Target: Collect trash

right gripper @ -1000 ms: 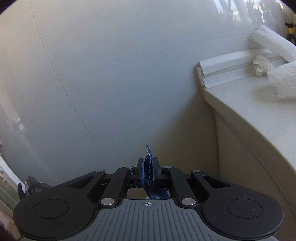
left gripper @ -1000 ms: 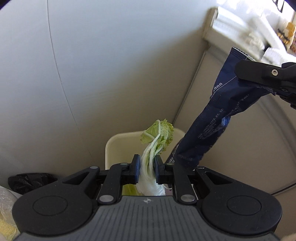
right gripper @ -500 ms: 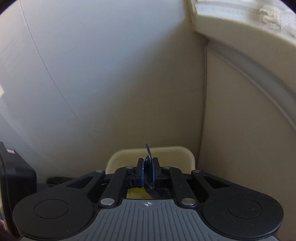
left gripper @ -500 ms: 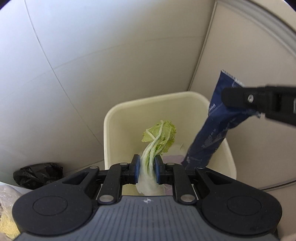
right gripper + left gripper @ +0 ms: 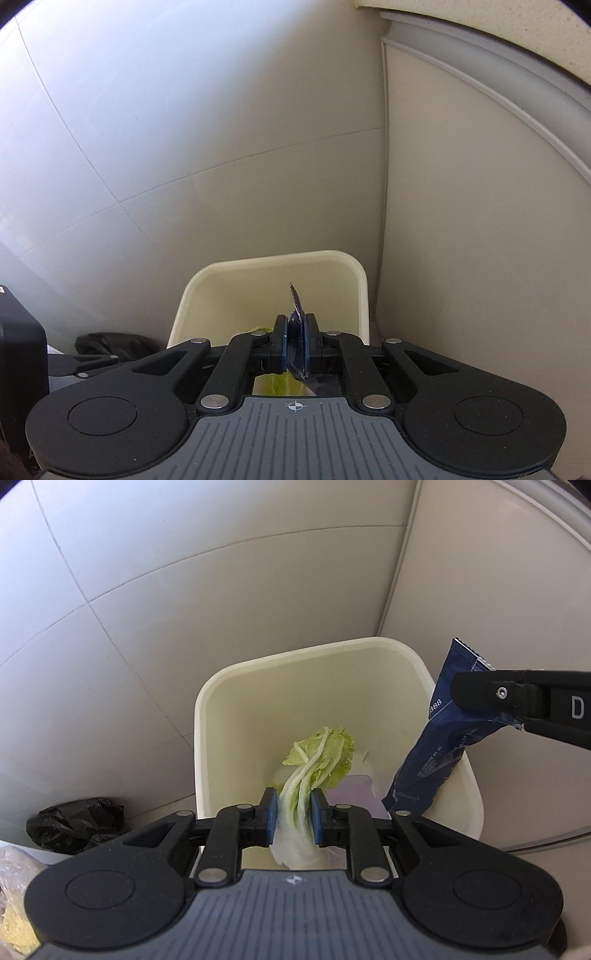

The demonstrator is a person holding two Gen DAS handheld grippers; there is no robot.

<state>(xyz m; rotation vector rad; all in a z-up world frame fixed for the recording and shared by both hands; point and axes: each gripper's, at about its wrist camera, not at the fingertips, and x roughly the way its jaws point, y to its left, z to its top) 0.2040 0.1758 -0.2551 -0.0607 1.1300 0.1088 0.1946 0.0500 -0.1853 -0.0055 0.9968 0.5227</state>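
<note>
Right, the cabbage leaf (image 5: 317, 764) sat at frame centre, above the cream bin (image 5: 207, 716), left gripper (image 5: 293, 812) jaws clamped on its stalk. At right, the right gripper (image 5: 294, 341) jaws pinched the blue wrapper (image 5: 439, 746) over the bin's rim. Black bag (image 5: 74, 823) lower left.

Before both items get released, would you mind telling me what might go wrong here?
The blue wrapper in the right gripper hangs over the cream bin's right rim, so it may catch there or fall outside. The limp cabbage leaf in the left gripper sits over the opening but might cling to a blue pad.
</note>
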